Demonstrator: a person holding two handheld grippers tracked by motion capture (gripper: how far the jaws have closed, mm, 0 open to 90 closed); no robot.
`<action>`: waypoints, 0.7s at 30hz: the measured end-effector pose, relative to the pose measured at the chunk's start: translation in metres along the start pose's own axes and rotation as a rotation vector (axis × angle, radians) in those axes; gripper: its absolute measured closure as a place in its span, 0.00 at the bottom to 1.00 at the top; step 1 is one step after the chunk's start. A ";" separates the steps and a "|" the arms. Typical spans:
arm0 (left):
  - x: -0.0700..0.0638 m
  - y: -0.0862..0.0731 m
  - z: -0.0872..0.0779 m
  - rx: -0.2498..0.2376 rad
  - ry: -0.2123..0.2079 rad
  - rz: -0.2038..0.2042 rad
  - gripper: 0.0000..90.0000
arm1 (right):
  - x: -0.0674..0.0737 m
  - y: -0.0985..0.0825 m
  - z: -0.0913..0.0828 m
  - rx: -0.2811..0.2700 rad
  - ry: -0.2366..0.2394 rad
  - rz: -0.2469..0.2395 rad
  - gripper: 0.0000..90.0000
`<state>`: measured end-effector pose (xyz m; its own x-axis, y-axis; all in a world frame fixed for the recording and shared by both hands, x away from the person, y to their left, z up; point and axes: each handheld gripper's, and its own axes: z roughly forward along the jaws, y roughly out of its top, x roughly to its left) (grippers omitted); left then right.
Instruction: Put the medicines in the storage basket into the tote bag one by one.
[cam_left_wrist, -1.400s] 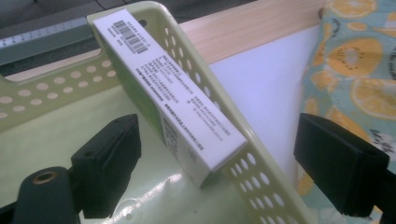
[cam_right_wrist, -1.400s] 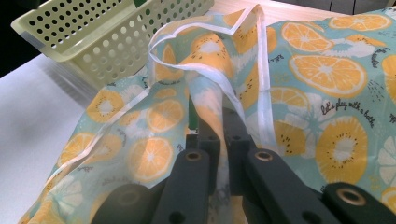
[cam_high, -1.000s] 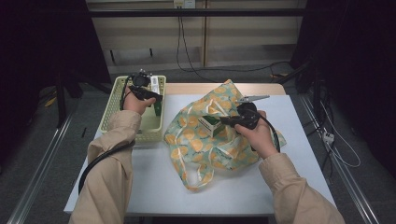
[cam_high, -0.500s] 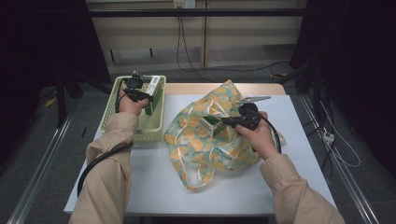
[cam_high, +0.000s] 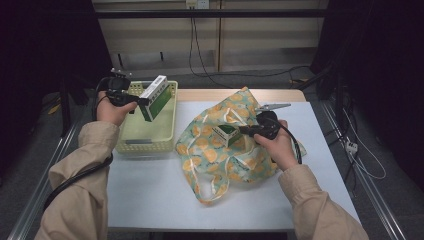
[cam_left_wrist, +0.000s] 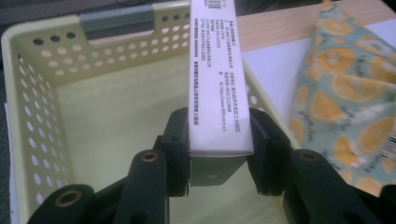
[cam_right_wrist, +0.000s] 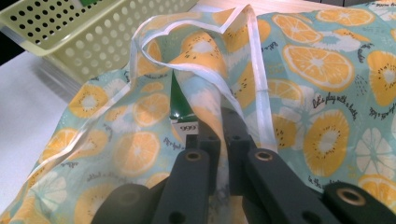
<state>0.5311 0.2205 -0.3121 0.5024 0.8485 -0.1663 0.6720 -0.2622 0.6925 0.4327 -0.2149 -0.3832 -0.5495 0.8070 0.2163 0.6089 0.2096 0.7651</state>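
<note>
My left gripper (cam_high: 142, 102) holds a long white and green box (cam_high: 155, 96) tilted in the air over the pale yellow perforated basket (cam_high: 150, 145). Its jaws have just closed, and in the left gripper view the pads clamp the box (cam_left_wrist: 217, 79) by its near end, the left gripper (cam_left_wrist: 218, 154) standing above the basket's floor (cam_left_wrist: 107, 121). My right gripper (cam_high: 245, 131) is shut on the rim of the orange-print bag (cam_high: 220, 150). A green and white box (cam_high: 223, 135) sits inside the bag's mouth. The right gripper (cam_right_wrist: 219, 126) pinches the bag fabric (cam_right_wrist: 317, 93) beside that box (cam_right_wrist: 180, 109).
The basket stands at the table's left, next to the bag; its wall (cam_right_wrist: 93, 42) is close to the bag's handles. The white table top (cam_high: 160, 200) lies bare toward the person. A wooden strip (cam_high: 200, 94) edges the far side, with cables on the floor beyond.
The left gripper dipped into the basket, took hold of the long box and lifted it up and to the right. The right gripper and the bag stayed still.
</note>
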 end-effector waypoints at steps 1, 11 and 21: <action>-0.003 0.000 -0.005 -0.003 -0.017 0.019 0.70 | 0.000 0.000 0.000 0.000 0.001 0.000 0.99; -0.047 -0.003 -0.022 0.009 -0.161 0.184 0.70 | 0.002 0.001 0.000 0.004 -0.009 -0.003 0.99; -0.098 -0.019 -0.016 0.052 -0.300 0.334 0.70 | 0.001 0.000 -0.003 0.008 -0.017 -0.007 0.99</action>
<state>0.4606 0.1500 -0.2973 0.8268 0.5444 -0.1413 0.4687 -0.5280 0.7082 0.4305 -0.2162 -0.3816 -0.5438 0.8149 0.2008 0.6095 0.2190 0.7619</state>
